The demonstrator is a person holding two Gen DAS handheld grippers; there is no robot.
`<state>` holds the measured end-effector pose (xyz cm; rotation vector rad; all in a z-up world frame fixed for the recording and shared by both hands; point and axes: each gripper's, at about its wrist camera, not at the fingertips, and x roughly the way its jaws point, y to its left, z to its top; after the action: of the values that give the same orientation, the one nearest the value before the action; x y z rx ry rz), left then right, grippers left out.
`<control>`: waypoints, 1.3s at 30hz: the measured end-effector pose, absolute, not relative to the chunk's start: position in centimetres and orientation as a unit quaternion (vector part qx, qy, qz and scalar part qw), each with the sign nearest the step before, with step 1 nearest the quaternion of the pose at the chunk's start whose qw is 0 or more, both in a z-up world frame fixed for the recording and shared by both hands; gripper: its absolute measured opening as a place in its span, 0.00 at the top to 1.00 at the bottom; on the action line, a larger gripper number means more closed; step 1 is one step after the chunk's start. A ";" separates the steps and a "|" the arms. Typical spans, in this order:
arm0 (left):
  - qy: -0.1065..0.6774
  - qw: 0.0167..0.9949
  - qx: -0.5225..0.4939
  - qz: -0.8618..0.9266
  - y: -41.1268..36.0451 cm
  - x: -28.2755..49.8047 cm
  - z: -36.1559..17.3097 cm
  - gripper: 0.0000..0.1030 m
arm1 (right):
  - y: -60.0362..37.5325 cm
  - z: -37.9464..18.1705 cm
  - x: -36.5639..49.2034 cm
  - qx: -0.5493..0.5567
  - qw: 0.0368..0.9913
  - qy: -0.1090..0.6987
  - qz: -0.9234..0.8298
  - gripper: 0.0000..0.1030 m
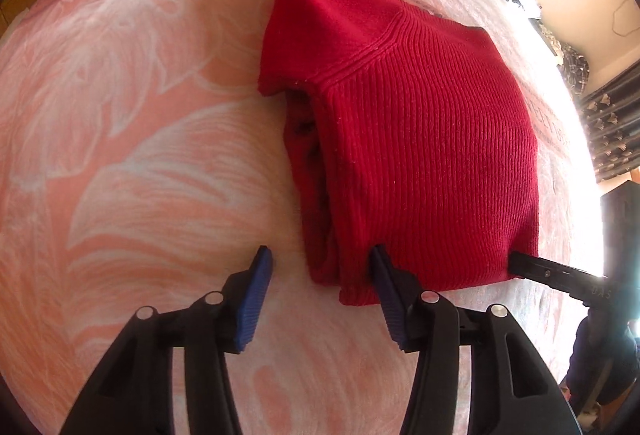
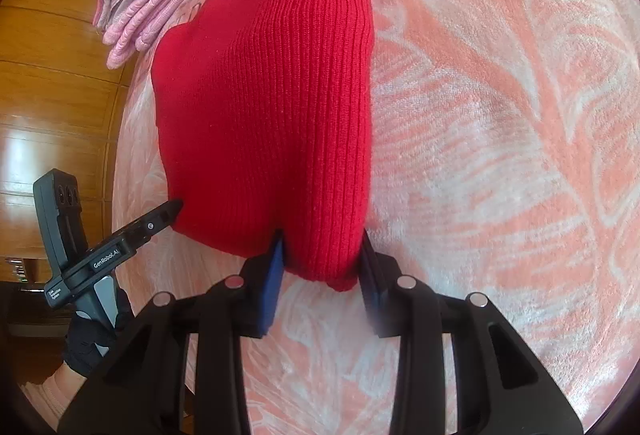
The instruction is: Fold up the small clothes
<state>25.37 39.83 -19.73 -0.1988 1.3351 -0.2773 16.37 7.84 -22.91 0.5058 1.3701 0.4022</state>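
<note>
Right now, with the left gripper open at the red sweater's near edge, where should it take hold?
Probably the near left corner of the sweater, coming straight in from the near side, low over the blanket. The folded layers stack and gape along that left edge, so straddling the corner catches them all, as the right gripper straddles the other near corner.

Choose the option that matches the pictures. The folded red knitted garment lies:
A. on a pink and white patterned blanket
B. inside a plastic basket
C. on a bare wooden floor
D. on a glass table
A: the red knitted garment rests flat on the pink and white patterned blanket, which spreads out all round it.
</note>
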 end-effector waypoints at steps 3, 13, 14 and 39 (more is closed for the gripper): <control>0.621 0.764 -0.108 -0.138 40.3 25.6 -19.1 0.50 | 8.2 -22.3 16.8 0.218 0.724 0.627 0.187 0.64; 0.606 0.736 -0.261 -0.153 46.8 33.1 -18.1 0.30 | 3.9 -18.6 21.5 0.268 0.743 0.577 0.209 0.39; 0.609 0.729 -0.274 -0.151 47.1 33.9 -18.8 0.30 | 3.6 -18.7 22.1 0.269 0.743 0.576 0.210 0.39; 0.618 0.580 -0.399 -0.349 41.1 40.7 -24.7 0.32 | 4.7 -24.3 27.8 0.369 0.679 0.557 0.303 0.46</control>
<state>40.68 41.11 -24.70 -0.9327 1.4454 -0.8152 27.83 4.71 -24.34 0.8290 1.2519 0.6796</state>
